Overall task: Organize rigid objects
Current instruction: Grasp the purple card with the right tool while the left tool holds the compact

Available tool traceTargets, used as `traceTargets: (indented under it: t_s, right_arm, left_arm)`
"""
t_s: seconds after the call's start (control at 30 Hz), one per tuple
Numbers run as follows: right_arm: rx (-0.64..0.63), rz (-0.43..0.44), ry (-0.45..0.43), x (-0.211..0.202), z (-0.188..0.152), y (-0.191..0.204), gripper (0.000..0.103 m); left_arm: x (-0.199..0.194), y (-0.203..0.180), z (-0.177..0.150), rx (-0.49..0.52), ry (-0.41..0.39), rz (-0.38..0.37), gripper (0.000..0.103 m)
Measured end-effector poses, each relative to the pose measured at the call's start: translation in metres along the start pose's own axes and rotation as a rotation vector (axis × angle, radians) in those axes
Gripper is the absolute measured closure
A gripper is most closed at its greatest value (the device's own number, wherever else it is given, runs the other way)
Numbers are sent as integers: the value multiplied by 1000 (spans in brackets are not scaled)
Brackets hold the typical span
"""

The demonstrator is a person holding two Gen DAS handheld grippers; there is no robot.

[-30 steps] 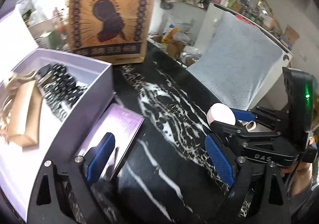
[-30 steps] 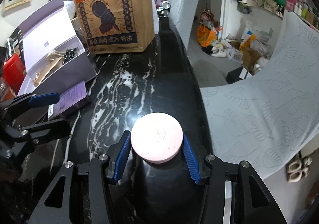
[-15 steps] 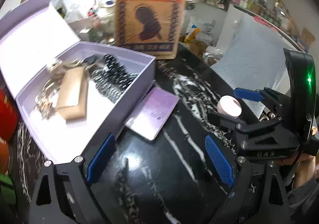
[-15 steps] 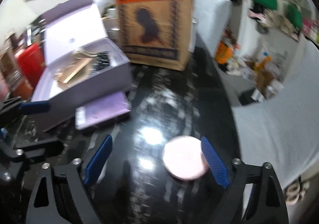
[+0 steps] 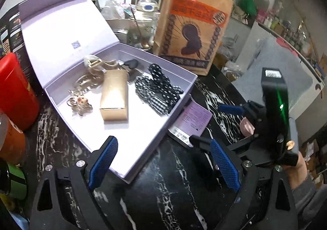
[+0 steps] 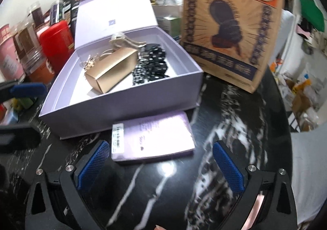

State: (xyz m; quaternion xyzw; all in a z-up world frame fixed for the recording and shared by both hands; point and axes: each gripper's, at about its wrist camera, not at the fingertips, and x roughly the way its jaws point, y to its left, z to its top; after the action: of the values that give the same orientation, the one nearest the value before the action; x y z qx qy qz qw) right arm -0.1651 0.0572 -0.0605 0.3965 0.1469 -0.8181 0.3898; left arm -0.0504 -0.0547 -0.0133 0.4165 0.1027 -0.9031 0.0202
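both tools gape, gripping nothing — the right tool (image 6: pixel 160 165) hangs over the lilac card box (image 6: pixel 152 140), likely next to go in. at its 11 o'clock the open lavender box (image 6: pixel 126 105) holds a gold carton (image 6: pixel 111 70) and dotted hair ties (image 6: pixel 152 66). the left tool (image 5: pixel 163 165) waits at its near corner. black marbled tabletop (image 6: pixel 224 117) — paper bag (image 6: pixel 231 23) behind, cluttered room.

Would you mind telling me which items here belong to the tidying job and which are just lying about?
Belonging to the job:
- open lilac box
- gold carton inside it
- black dotted pieces inside it
- flat lilac card on the counter
- pink round case

Just lying about:
- brown paper bag
- red canister
- jars
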Motion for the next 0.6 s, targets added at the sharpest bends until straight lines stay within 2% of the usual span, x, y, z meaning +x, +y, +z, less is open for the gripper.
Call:
traceTargets:
  t_s: [0.13, 0.3, 0.43, 0.47, 0.5, 0.6]
  right_arm:
    - [-60, 10, 21, 14, 9, 9, 0]
    - [-112, -28, 54, 30, 11, 16, 0]
    - [-98, -9, 76, 39, 11, 14, 0]
    - [-90, -9, 73, 38, 12, 14, 2]
    - [-90, -20, 64, 37, 11, 13, 9]
    - [-83, -19, 66, 34, 8, 12, 9]
  left_arm:
    - [3, 11, 2, -25, 5, 1, 10]
    - [8, 18, 1, -42, 26, -14, 10]
    - [10, 17, 0, -37, 29, -17, 10]
    - [11, 17, 0, -36, 29, -18, 10]
    - [11, 16, 1, -35, 30, -19, 10]
    - [11, 14, 1, -31, 30, -21, 10]
